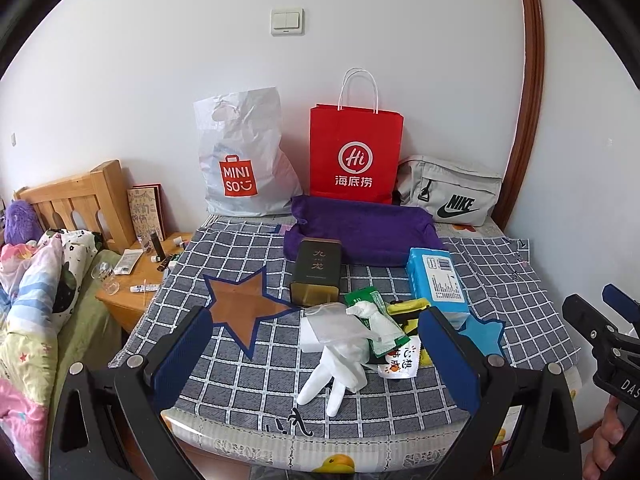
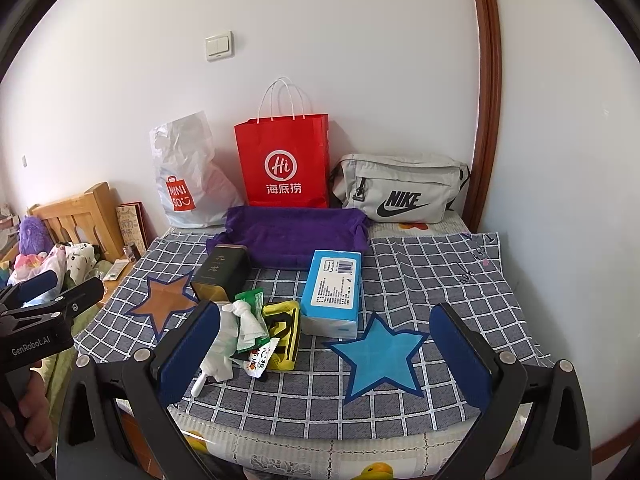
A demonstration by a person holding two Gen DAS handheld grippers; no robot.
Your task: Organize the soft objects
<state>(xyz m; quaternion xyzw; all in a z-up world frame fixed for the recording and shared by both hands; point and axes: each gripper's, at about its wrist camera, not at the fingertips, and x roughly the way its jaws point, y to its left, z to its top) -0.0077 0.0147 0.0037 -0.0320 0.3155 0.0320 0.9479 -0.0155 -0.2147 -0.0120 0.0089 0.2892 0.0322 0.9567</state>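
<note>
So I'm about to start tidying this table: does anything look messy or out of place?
Yes. A loose heap sits mid-cloth: a white glove, crumpled wrappers and a yellow pouch overlapping. The dark tin and blue tissue pack lie on their sides.

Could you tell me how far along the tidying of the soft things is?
Nothing looks sorted yet. Both tongs, left and right, are open and empty above the checked cloth. The white glove, wrappers, yellow item and tissue pack still sit piled mid-table.
</note>
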